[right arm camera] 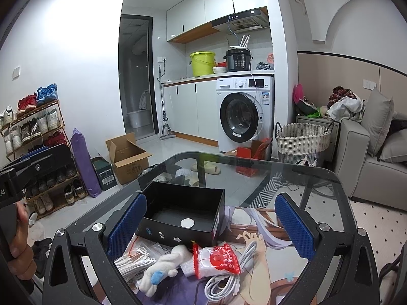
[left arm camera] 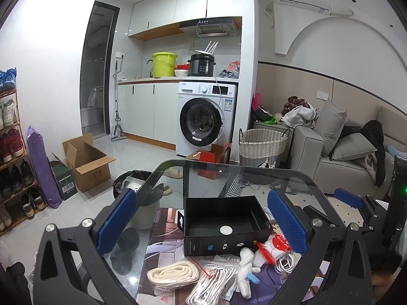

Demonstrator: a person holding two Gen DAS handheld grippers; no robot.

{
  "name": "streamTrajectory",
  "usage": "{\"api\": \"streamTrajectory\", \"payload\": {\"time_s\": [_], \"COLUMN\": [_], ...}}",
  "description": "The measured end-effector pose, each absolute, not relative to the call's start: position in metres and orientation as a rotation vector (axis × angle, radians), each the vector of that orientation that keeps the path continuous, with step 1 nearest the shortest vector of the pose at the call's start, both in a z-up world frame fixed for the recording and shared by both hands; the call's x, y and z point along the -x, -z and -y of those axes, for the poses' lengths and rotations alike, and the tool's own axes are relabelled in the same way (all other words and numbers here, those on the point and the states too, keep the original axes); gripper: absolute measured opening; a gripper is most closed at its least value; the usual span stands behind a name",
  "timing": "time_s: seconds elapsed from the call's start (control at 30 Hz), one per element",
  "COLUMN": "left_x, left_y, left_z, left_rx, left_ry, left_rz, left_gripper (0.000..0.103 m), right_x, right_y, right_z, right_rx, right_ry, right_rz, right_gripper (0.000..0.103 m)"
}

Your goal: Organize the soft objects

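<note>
The left gripper (left arm camera: 203,223) is being held with its blue fingers (left arm camera: 118,219) spread wide, and nothing is being pinched between them. In the left wrist view the soft things are lying in the lower middle of the frame, low in the gap between the fingers and nearer the camera than the fingertips: a coiled cream strap (left arm camera: 173,273) at lower left, a clear bag of white cords (left arm camera: 212,283) just beside it, a white plush toy (left arm camera: 246,267) to the right of the bag, and a red-and-white packet (left arm camera: 276,246) with a white cable (left arm camera: 286,261) close to the right finger. An open black box (left arm camera: 223,222) is sitting just above them, centred between the fingertips, on the glass table (left arm camera: 254,178).

The right gripper (right arm camera: 209,226) is likewise being held open, its padded fingers (right arm camera: 296,226) well apart and gripping nothing. In the right wrist view the box (right arm camera: 178,213) is seen just beside the left finger, left of centre. Below it, in the lower middle of the frame, the plush toy (right arm camera: 162,267) is lying touching the packet (right arm camera: 216,259), with the bagged cords (right arm camera: 132,261) at lower left and the cable (right arm camera: 229,277) at lower right. The left gripper's body and the hand (right arm camera: 17,241) holding it are showing at the left edge.

A washing machine (left arm camera: 206,119) and a wicker basket (left arm camera: 262,147) are standing beyond the table.
</note>
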State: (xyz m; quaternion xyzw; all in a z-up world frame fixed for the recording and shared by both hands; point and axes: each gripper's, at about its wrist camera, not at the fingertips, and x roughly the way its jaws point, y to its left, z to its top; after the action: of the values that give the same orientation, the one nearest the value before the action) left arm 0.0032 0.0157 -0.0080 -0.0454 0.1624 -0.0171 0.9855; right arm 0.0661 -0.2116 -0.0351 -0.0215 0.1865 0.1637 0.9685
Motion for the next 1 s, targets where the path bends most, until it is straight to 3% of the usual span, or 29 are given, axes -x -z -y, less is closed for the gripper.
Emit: {"api": "streamTrajectory", "payload": {"time_s": [0.27,0.57,1.0], "left_x": [-0.011,-0.063,-0.125], "left_y": [-0.009,-0.003,0.117], "left_z": [-0.021,-0.041,-0.031], "left_rx": [0.057,0.051,-0.224], "left_ry": [0.072,0.074,0.221], "left_rz": [-0.334,-0.613,-1.122], "left_gripper": [0.103,0.103,0.103], "right_x": [-0.067,-0.089,-0.154], "right_y": [0.027,0.018,0.090], "right_z": [0.210,0.207,0.193], "right_rx": [0.049,0.076,0.171], "right_ry": [-0.332,-0.349,-0.373], "right_rz": [-0.367,-0.456,-0.852], "right_gripper": [0.103,0.103,0.103]}}
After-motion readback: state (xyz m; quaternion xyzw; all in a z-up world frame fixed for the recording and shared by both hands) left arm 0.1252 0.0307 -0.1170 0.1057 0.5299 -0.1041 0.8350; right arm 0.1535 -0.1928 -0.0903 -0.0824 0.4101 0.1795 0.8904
